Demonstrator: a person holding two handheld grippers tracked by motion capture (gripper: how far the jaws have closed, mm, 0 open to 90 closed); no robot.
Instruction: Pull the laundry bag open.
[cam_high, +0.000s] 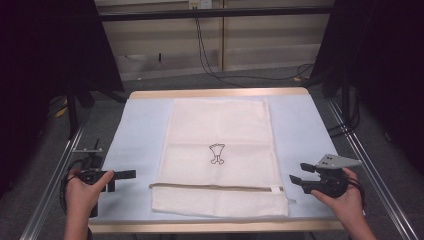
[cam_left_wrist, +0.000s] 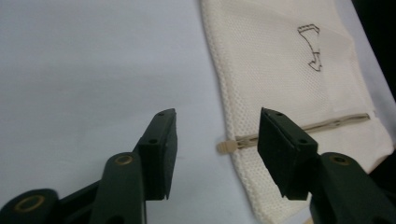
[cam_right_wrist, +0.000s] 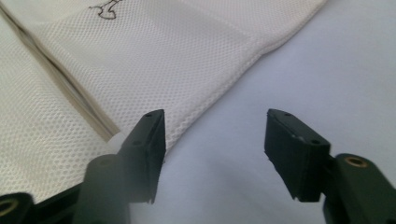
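Bag (cam_high: 218, 150), cream mesh, lay flat mid-table (cam_high: 300, 125), zipper (cam_high: 215, 187) along its near edge. Left gripper (cam_high: 127, 174) and right gripper (cam_high: 296, 174) flanked its near corners, jaws spread, empty, likely poised to grasp the zipper end.

Even, soft light falls from above on the pale blue cloth-covered table (cam_high: 295, 125), and the cream mesh laundry bag with a small black outline print (cam_high: 218, 150) reads bright with hardly a shadow. Around the table the high view sinks into near-black at both upper corners; the picture is slightly soft and grainy. In the left gripper view the mesh weave is sharp mid-frame, while the black jaws blur low down. The right gripper view shows crisp mesh, a hazy near jaw and no glare.
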